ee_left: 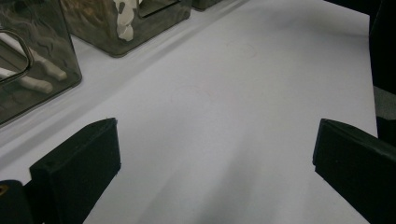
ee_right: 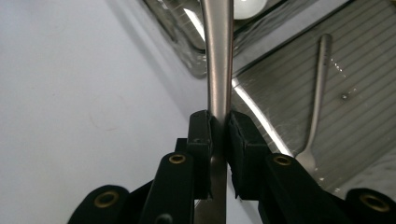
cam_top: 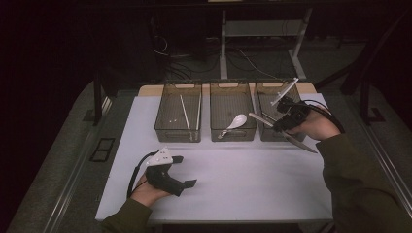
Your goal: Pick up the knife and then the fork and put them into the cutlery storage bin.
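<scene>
On a white table (cam_top: 233,184) in a dark room, the right gripper (ee_right: 218,122), at two o'clock by the rightmost bin (cam_top: 265,132), clamps a metal utensil (ee_right: 218,65); the left gripper (ee_left: 215,149), at seven o'clock, gapes wide, holding nothing.

Dark olive sleeves (cam_top: 362,189) are covering both forearms. Black jaws are showing brass-coloured screws (ee_right: 178,159); a white plate (cam_top: 160,157) is topping the left gripper (cam_top: 187,171).

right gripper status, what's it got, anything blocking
Right gripper shut on metal utensil handle, over right bin. Left gripper open, idle over table. Nothing blocking.
</scene>
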A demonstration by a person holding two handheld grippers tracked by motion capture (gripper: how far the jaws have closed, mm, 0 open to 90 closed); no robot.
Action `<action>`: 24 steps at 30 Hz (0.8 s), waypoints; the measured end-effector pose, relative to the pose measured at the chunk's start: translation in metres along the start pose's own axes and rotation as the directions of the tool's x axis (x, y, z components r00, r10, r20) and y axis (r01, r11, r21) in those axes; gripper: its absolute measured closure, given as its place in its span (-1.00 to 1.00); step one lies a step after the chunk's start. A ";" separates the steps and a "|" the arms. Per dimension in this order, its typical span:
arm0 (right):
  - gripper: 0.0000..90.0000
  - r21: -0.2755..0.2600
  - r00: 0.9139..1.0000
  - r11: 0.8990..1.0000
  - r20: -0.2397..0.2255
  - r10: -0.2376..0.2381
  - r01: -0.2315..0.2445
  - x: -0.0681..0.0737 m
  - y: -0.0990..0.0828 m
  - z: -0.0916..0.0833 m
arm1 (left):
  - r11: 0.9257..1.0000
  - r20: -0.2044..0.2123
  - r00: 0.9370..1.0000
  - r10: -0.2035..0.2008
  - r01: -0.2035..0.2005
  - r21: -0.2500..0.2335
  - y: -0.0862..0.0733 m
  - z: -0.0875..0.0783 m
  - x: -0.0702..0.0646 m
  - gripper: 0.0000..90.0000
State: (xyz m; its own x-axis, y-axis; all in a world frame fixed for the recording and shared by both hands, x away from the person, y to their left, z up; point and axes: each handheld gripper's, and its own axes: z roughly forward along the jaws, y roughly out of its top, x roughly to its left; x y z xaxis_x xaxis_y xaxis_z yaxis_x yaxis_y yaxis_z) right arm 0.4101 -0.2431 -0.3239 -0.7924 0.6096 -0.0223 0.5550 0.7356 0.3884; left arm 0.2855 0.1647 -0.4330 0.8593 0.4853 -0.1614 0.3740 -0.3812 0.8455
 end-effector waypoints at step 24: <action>0.76 0.022 0.977 0.982 0.107 0.186 -0.189 -0.072 0.021 -0.005 | 1.000 0.007 1.000 0.000 0.000 -0.003 0.000 0.000 0.000 -1.00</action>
State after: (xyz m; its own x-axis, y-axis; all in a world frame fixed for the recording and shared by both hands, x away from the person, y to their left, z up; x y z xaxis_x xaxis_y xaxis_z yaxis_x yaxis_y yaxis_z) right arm 0.4772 -0.2727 -0.3091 -0.6438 0.7637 -0.0478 0.7004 0.6133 0.3651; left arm 0.2853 0.1647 -0.4328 0.8618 0.4799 -0.1644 0.3726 -0.3787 0.8472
